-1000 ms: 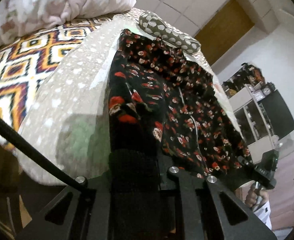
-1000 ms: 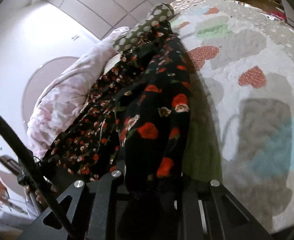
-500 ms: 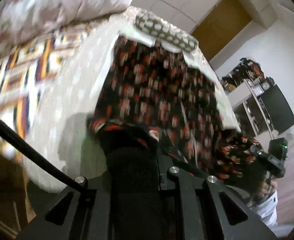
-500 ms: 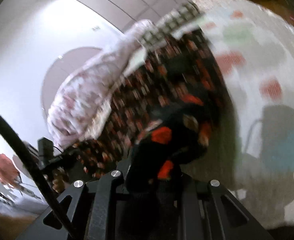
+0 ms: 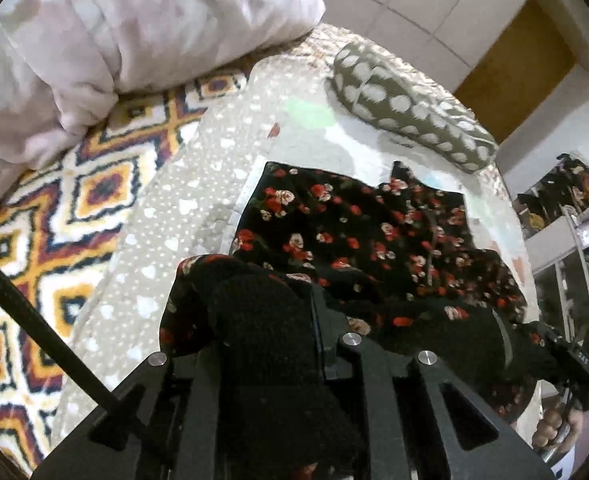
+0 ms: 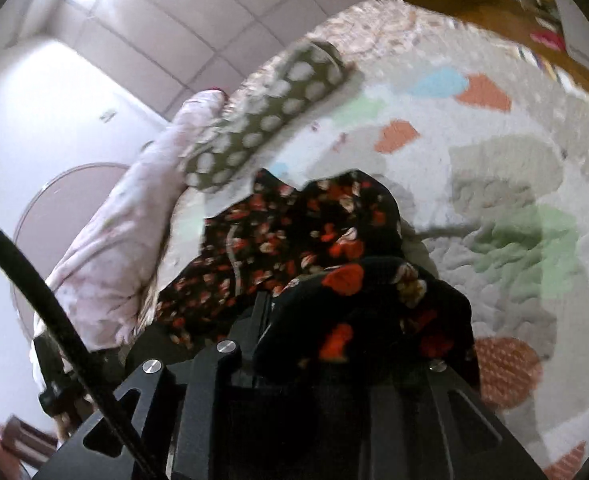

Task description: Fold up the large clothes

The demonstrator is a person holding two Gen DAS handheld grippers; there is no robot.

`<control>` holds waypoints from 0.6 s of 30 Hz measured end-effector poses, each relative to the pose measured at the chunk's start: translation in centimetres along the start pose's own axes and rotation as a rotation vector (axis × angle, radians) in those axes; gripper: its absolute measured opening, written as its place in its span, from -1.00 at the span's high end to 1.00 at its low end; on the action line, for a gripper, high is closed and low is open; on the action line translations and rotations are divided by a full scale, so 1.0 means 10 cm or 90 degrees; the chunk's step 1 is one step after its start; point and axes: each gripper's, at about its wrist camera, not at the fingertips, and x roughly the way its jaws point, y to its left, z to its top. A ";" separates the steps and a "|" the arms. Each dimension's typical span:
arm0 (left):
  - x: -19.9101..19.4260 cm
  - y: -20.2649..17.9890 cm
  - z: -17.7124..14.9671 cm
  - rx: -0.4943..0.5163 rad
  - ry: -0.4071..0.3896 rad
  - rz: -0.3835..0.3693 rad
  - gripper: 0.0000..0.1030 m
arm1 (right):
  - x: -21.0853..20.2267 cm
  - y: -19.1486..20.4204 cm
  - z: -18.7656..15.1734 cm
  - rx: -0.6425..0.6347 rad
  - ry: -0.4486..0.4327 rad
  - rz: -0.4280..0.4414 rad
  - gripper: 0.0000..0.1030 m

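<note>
While the black floral garment [image 5: 358,232] lies spread on the quilted bedspread [image 5: 166,240] of the bed, its near edge is bunched up over both tools, so the fingertips of each are buried in cloth. On the left gripper [image 5: 278,320], black knit fabric fills the space between the jaws and they are clenched on the garment's edge; the pads themselves cannot be seen. On the right gripper [image 6: 334,320], a thick fold with large red flowers covers the jaws in the same way, and they too are grasping the garment. In the left wrist view the other tool appears at the right edge, partly cut off by the lens rim, with a person's hand [image 5: 558,428] below it; small white characters are printed on its body, too small to read. The right wrist view is blurred by motion, so the spotted pillow [image 6: 266,120] and the coloured patches of the bedspread look smeared. The pillow lies just beyond the garment's far edge, at the head of the bed. A pink-and-white duvet [image 5: 126,36] is heaped over a patterned orange blanket [image 5: 54,216] to the left, its upper part cut off by the frame.
</note>
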 end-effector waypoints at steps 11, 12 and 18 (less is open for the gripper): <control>0.41 0.45 0.57 -0.232 0.029 -0.246 0.53 | 0.39 -0.55 0.51 0.193 -0.024 0.211 -0.17; 0.45 0.49 0.60 -0.263 0.024 -0.268 0.44 | 0.43 -0.59 0.54 0.226 -0.039 0.228 -0.31; 0.55 0.56 0.78 -0.334 -0.001 -0.318 0.14 | 0.55 -0.83 0.64 0.316 -0.105 0.219 -0.44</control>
